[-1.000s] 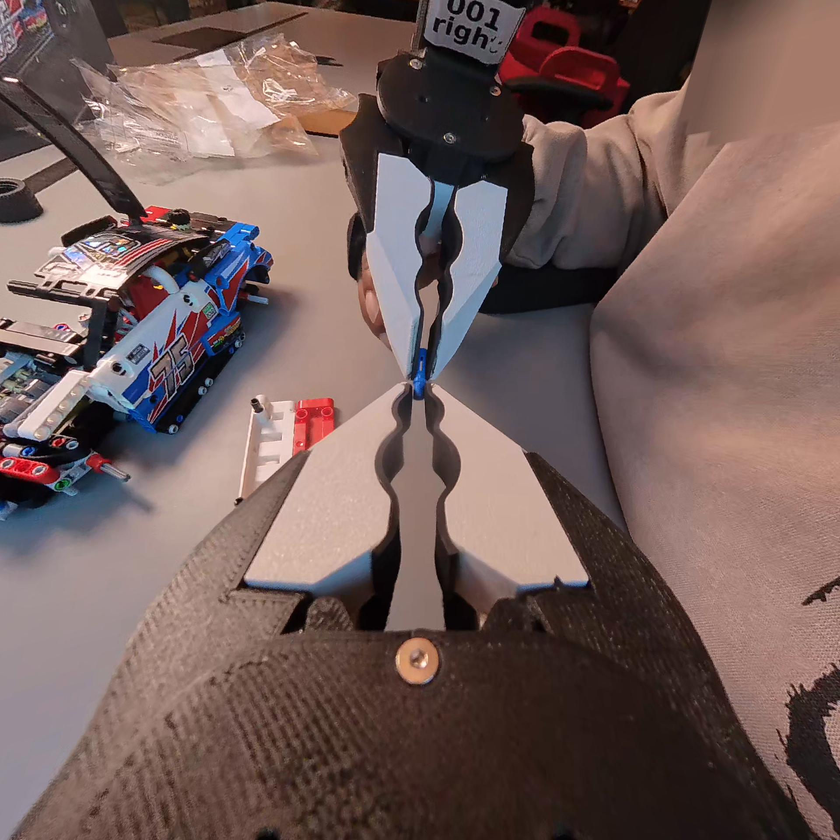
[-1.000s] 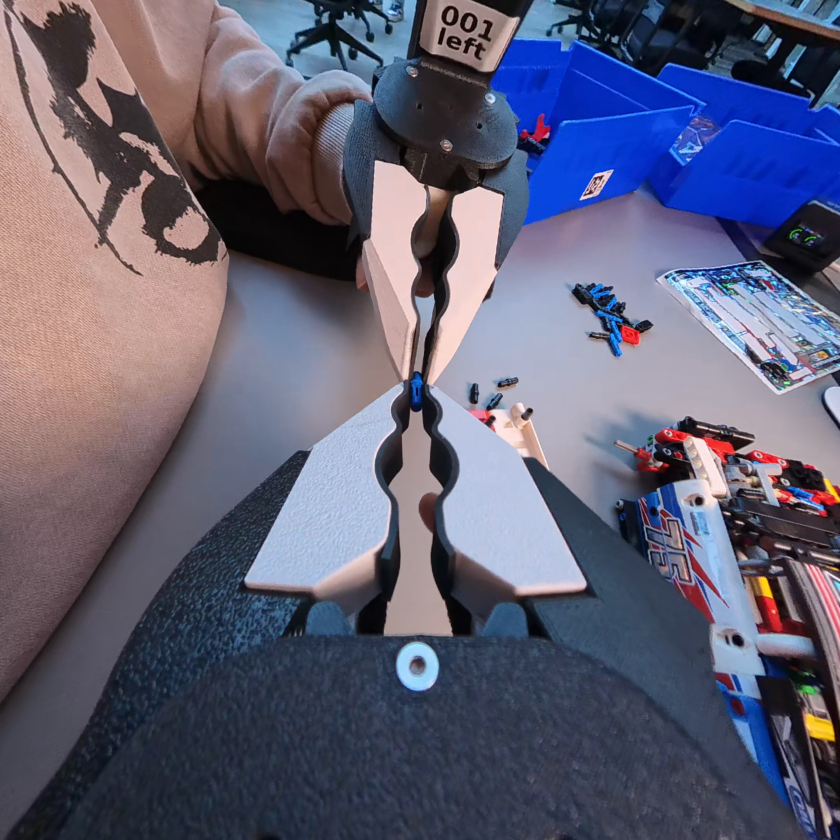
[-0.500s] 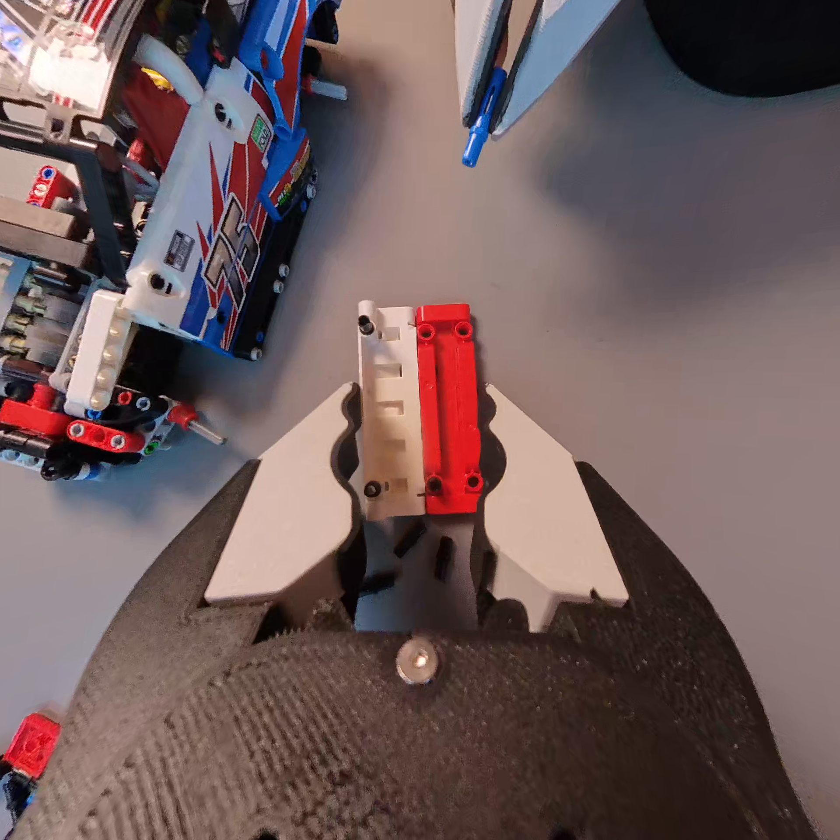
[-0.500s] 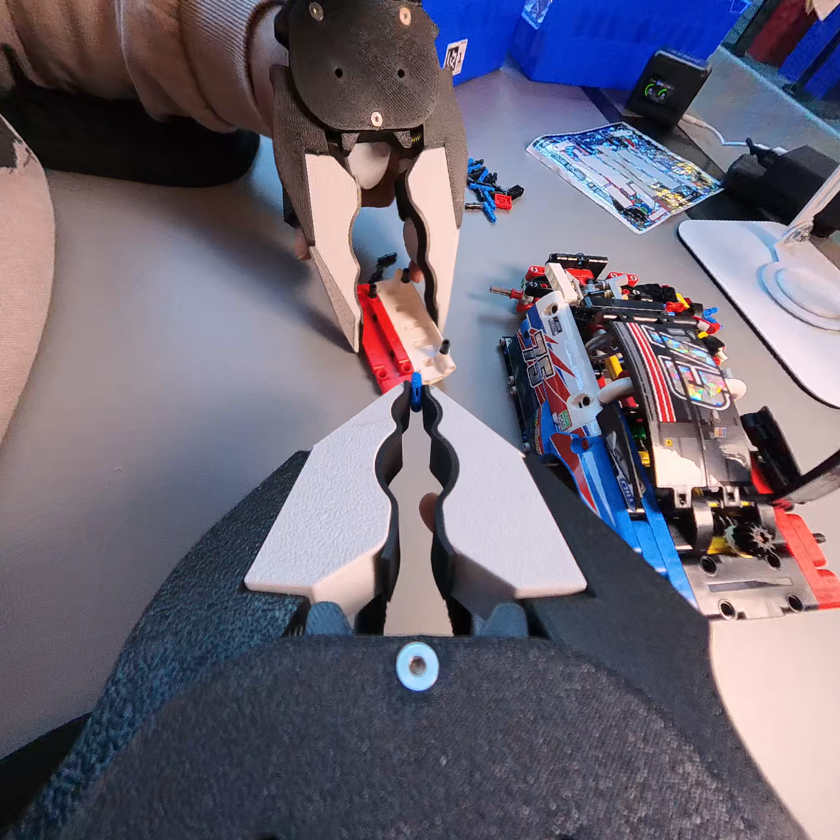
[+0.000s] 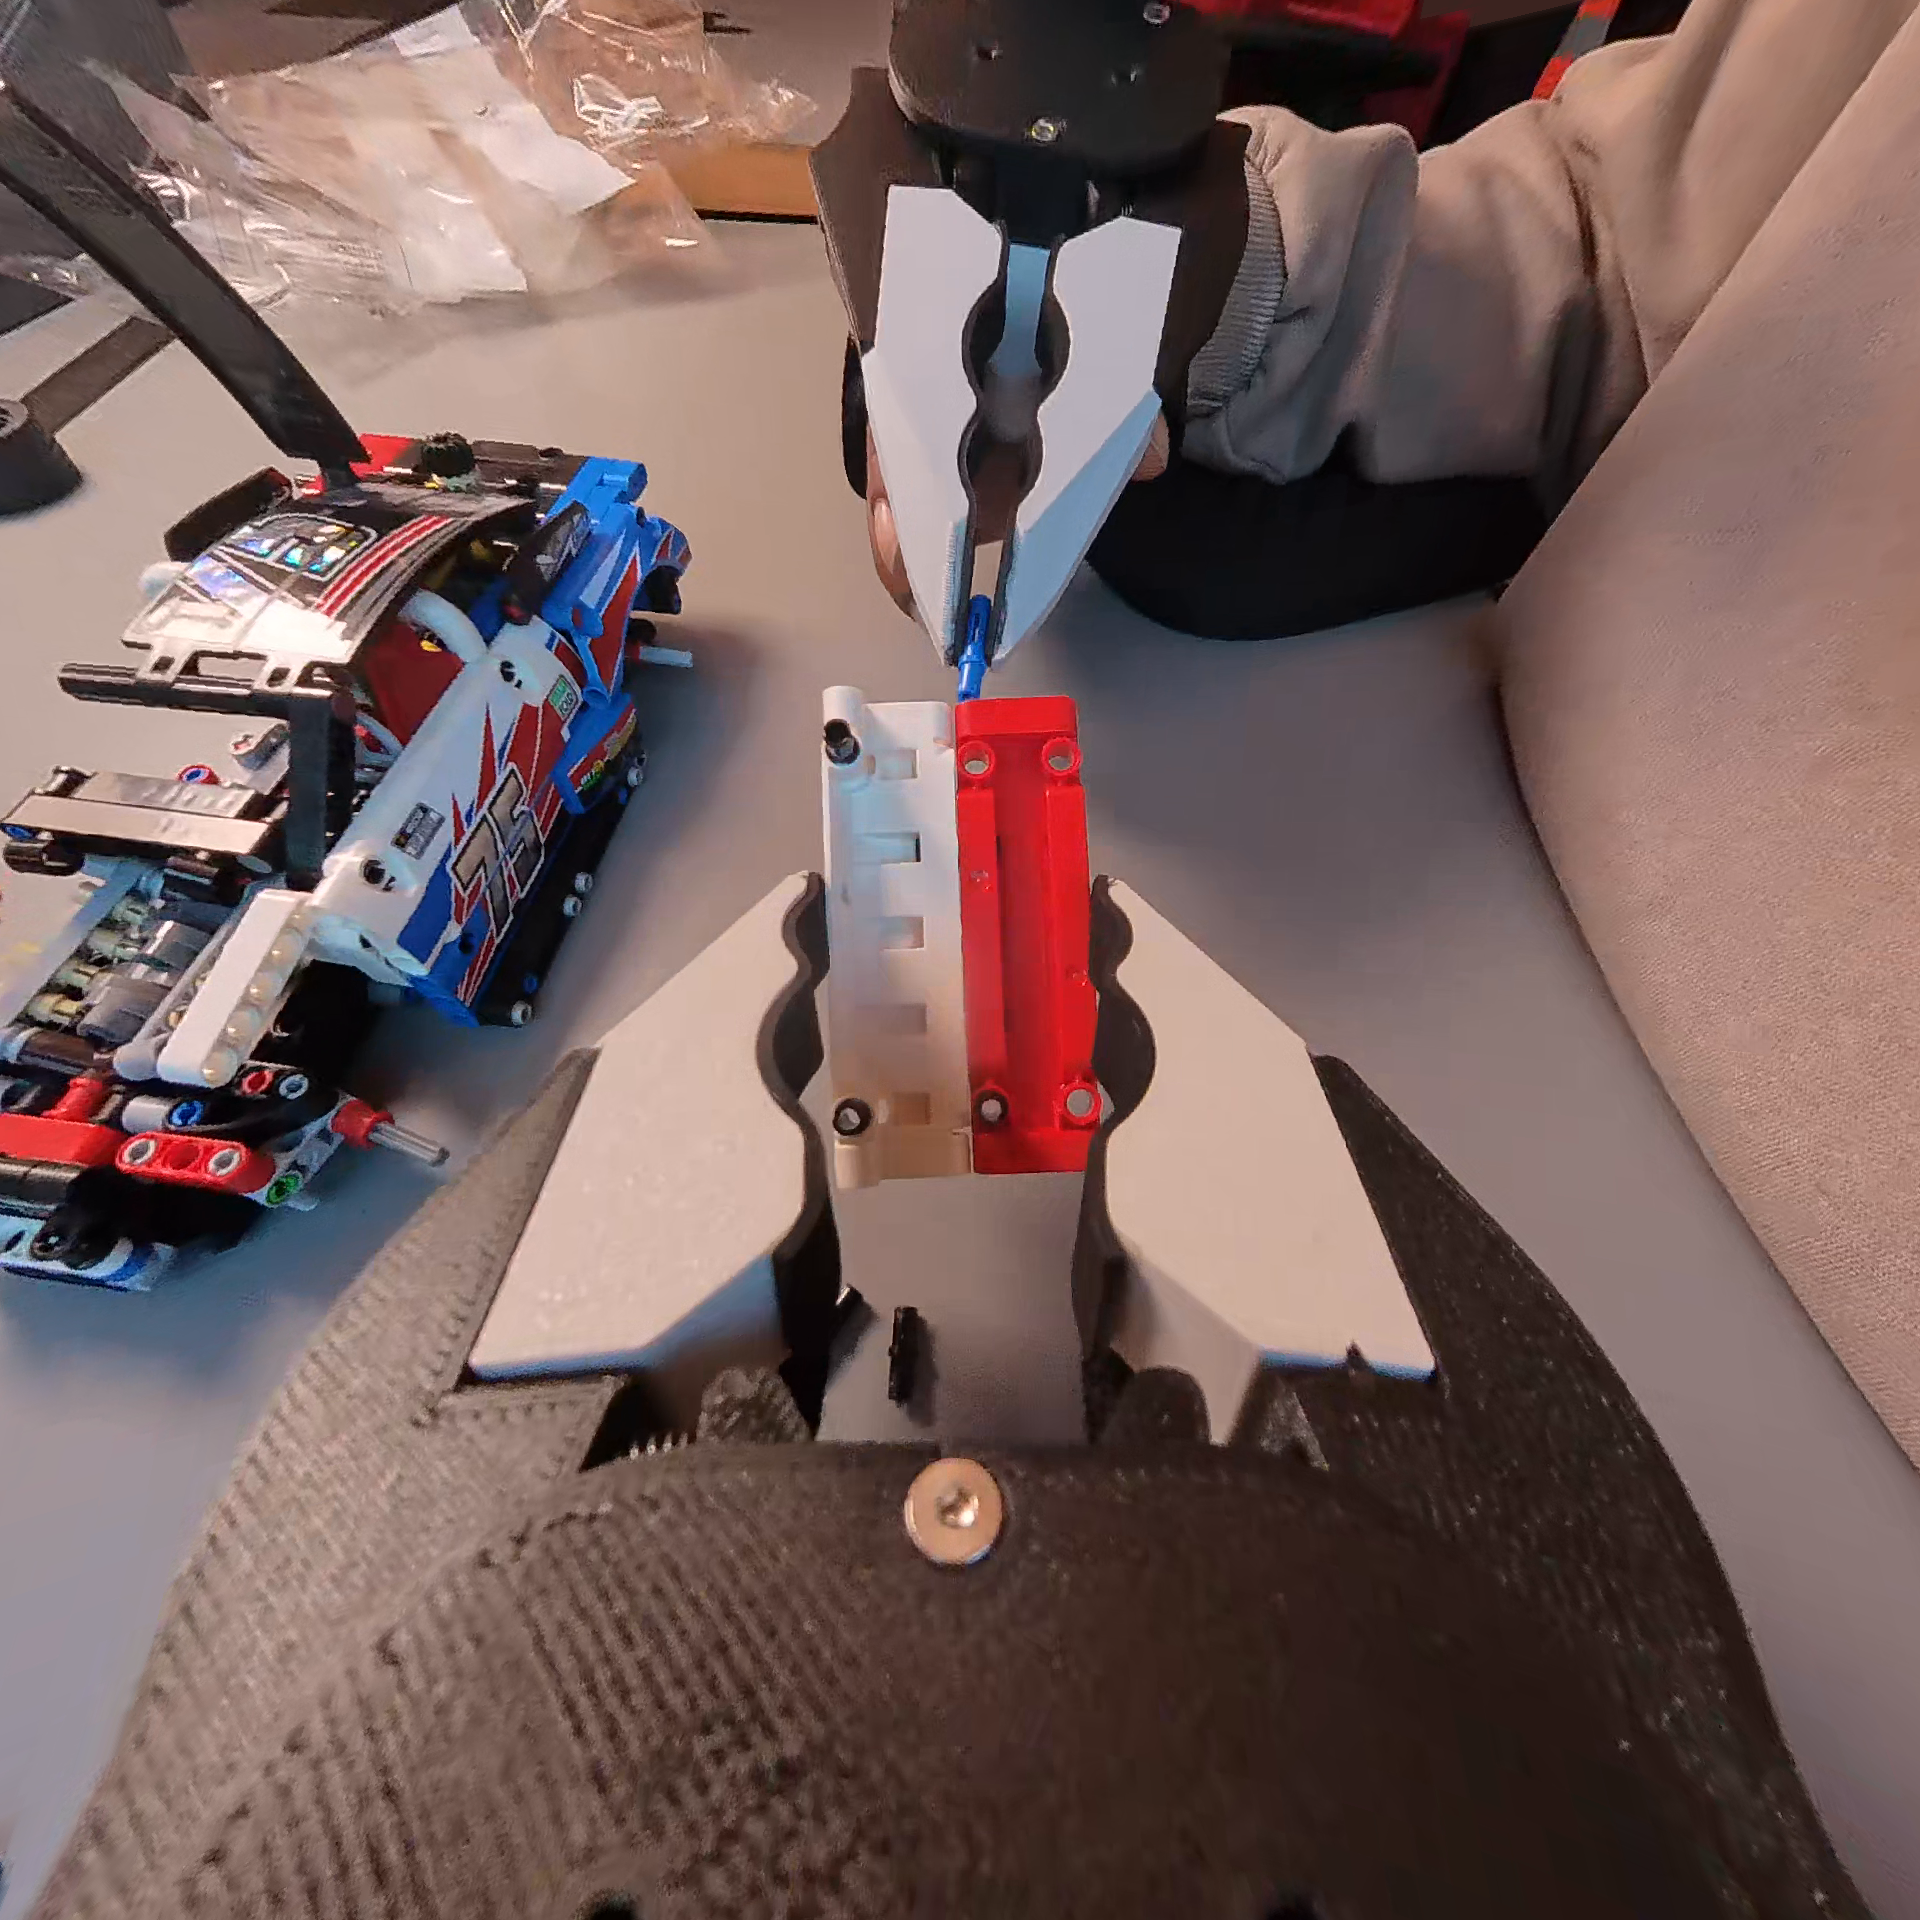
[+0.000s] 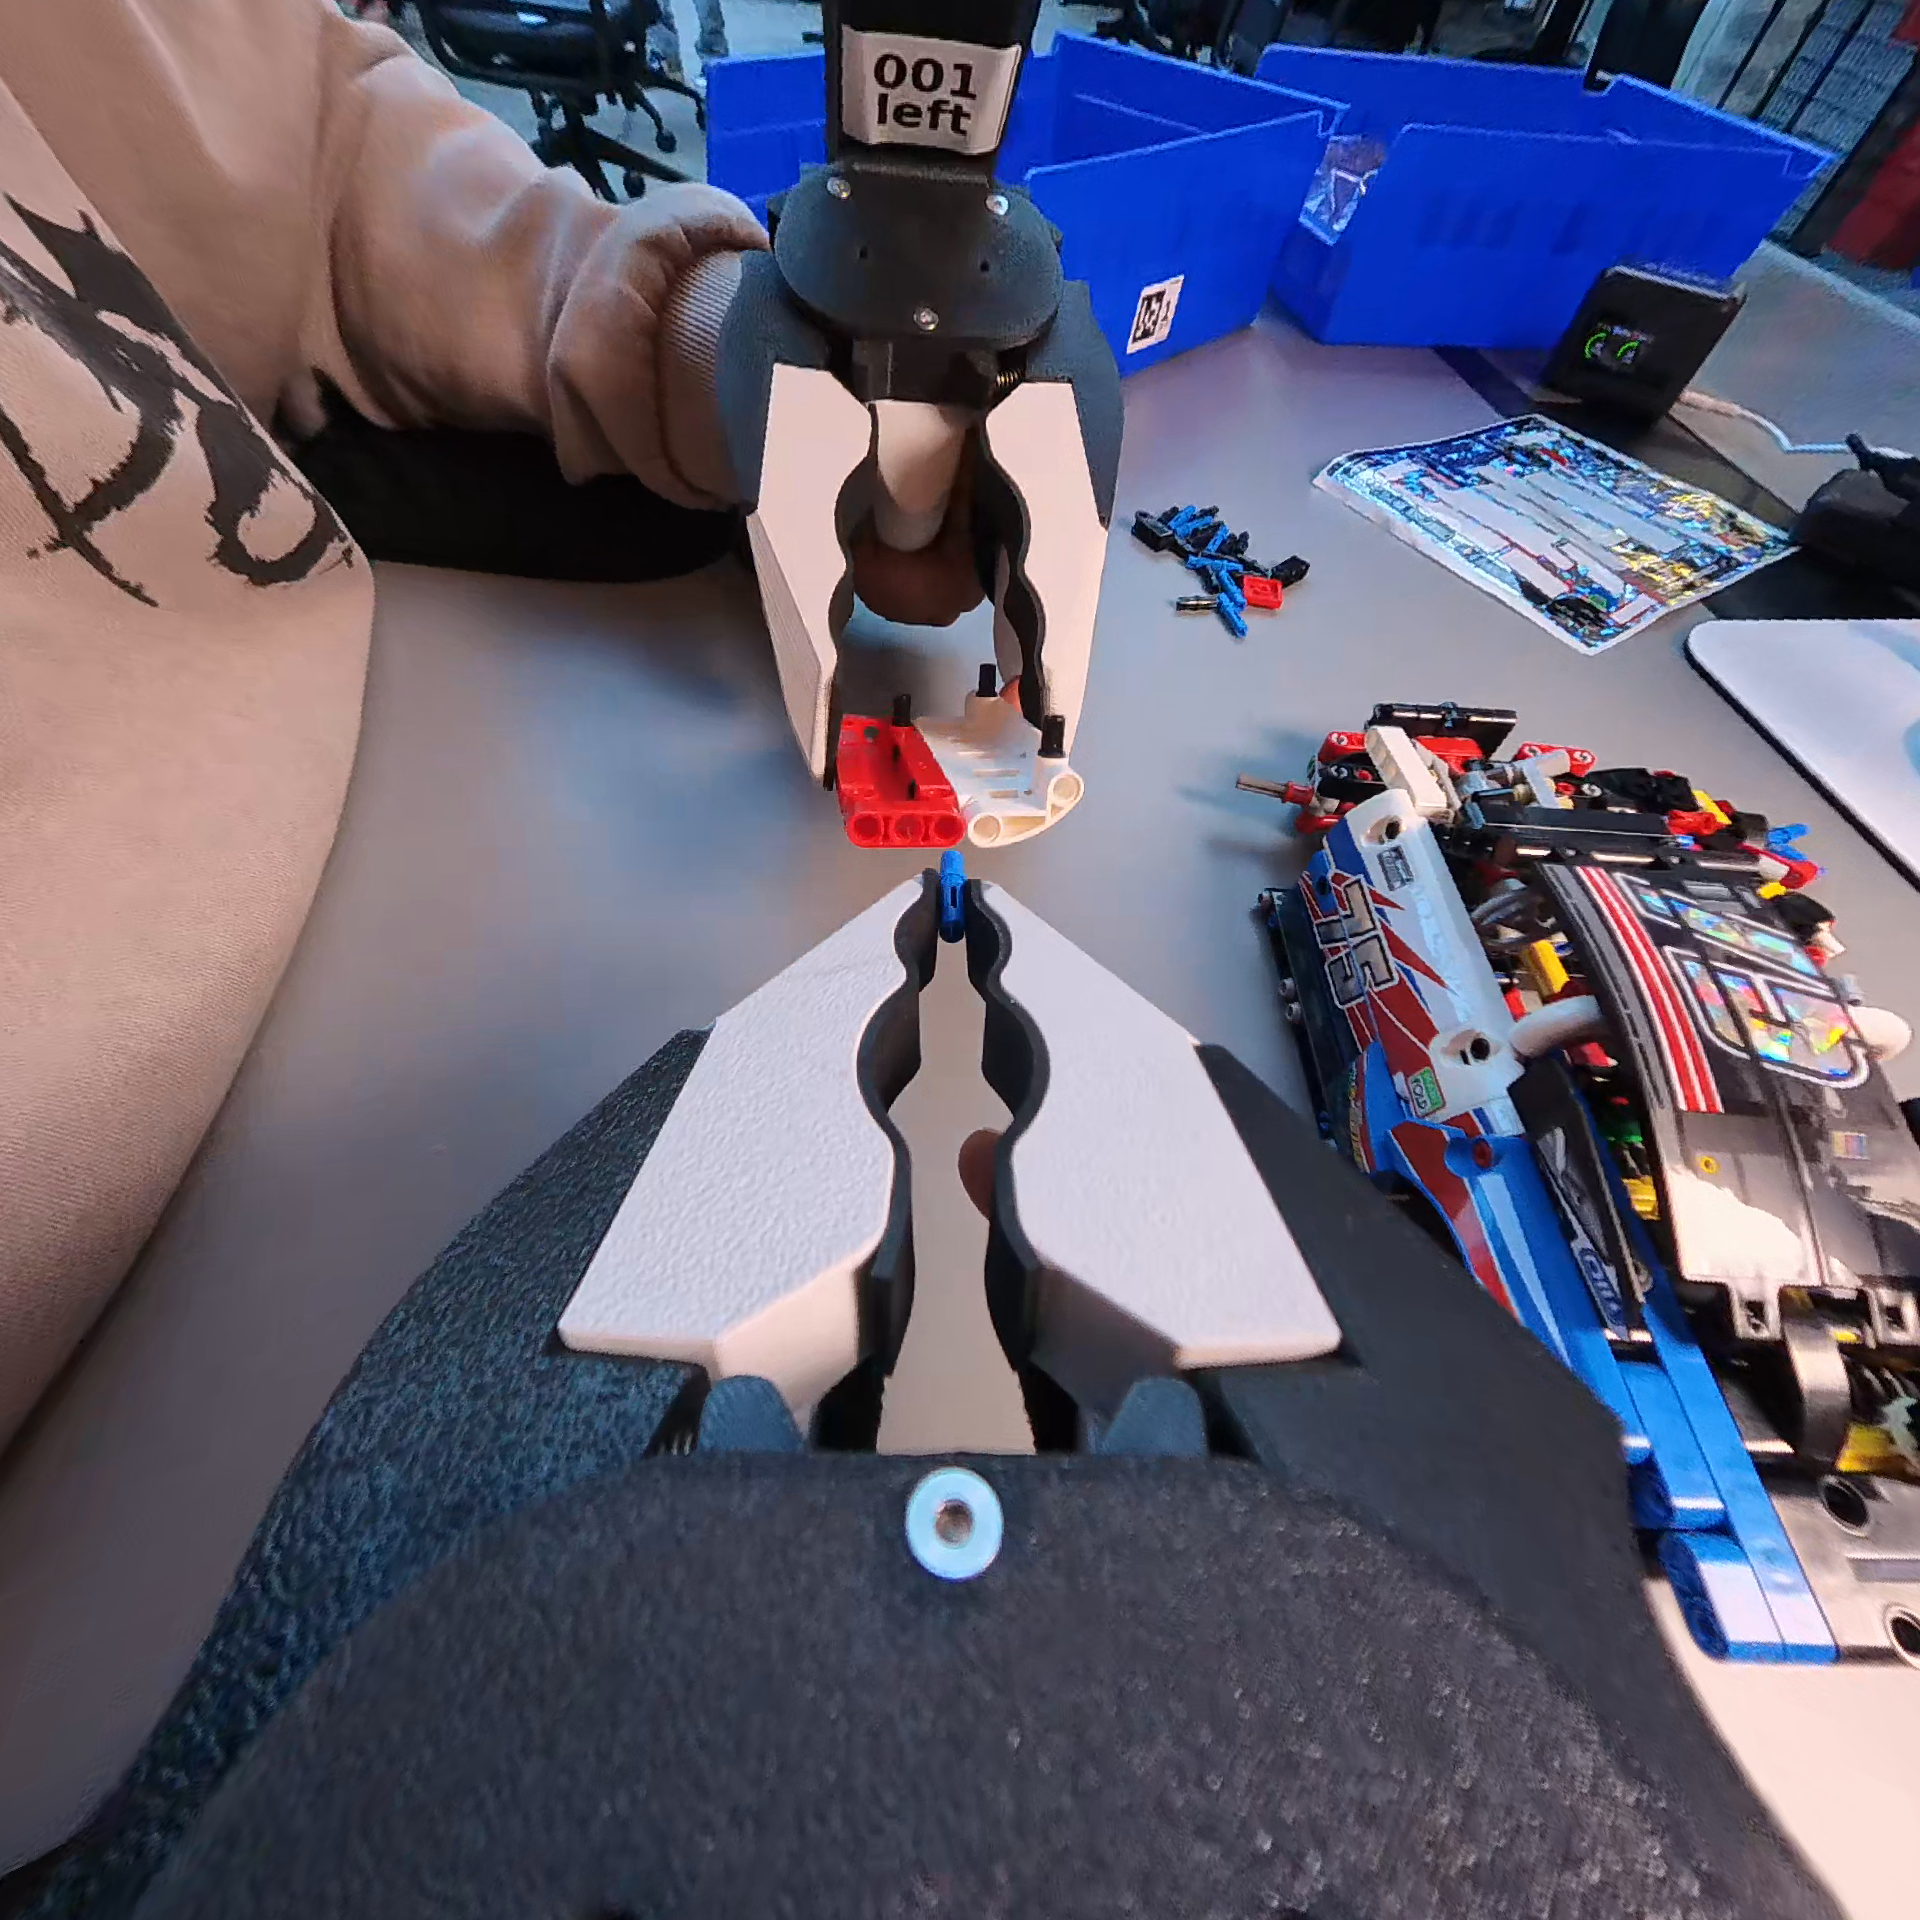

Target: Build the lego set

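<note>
Lego car (image 5: 343,810) sits at the left of the counter (image 5: 1299,831); beside it the left claw (image 5: 956,904) squeezes a red-and-white panel (image 5: 961,935), long axis pointing at the right claw (image 6: 948,894), which pinches a blue pin (image 6: 950,902) just short of the panel's end.

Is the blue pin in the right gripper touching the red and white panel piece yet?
Apart. The right wrist view shows bare grey table between the blue pin tip and the red and white panel piece.
</note>
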Motion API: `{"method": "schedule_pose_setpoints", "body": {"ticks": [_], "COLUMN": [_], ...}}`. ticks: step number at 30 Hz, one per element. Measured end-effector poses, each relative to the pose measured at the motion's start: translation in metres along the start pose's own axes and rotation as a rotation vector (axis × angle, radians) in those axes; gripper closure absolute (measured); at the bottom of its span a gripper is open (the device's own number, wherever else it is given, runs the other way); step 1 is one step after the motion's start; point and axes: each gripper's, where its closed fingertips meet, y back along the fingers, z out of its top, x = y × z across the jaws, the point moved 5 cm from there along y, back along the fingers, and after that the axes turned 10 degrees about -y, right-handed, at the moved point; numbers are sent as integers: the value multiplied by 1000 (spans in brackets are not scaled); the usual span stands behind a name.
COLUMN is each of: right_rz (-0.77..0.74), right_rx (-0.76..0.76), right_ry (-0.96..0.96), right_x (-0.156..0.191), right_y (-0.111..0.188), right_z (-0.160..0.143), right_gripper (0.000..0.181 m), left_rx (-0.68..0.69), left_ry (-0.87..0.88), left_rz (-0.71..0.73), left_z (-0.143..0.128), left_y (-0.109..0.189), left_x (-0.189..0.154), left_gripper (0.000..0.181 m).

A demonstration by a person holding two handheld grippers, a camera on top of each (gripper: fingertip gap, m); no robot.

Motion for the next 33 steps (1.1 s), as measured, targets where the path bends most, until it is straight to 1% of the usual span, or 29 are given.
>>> {"method": "schedule_pose_setpoints", "body": {"ticks": [12, 18, 24, 29, 33], "right_rz": [9, 17, 14, 18, -19], "right_rx": [18, 55, 83, 68, 27], "right_ry": [-6, -12, -25, -36, -51], "right_x": [1, 3, 2, 2, -5], "right_y": [-2, -5, -8, -6, 3], "right_z": [-4, -9, -13, -11, -5], "right_gripper": [180, 180, 180, 180, 180], "left_rx": [22, 84, 107, 90, 105], "left_ry": [-11, -67, -97, -73, -69], "left_rz": [-20, -1, 11, 3, -4], "left_z": [-1, -6, -11, -10, -12], "left_y": [-7, -11, -12, -12, -13], "left_x": [-9, -12, -13, -13, -14], "left_gripper": [132, 132, 132, 132, 132]}}
